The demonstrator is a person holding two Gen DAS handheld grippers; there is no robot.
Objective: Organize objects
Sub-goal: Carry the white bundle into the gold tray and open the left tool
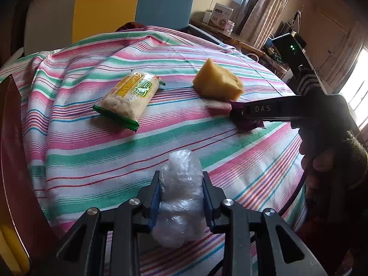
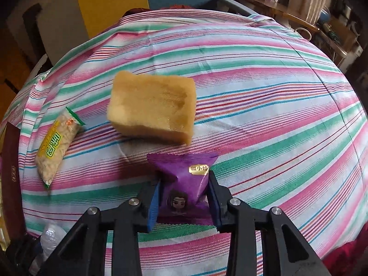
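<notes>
Hidden and cut-off parts in both wrist views

In the left wrist view the right gripper [image 1: 237, 112] covers most of the purple packet [image 1: 249, 124], and only its crinkled edges show; the dark red box [image 1: 11, 151] at 9 o'clock is cut by the picture's edge. In the right wrist view the clear plastic bundle [image 2: 49, 237] at 7 o'clock is half hidden behind the gripper's frame, the sponge block [image 2: 153, 110] looks blurred, and the print on the rice snack packet [image 2: 56, 147] is too small to read.
</notes>
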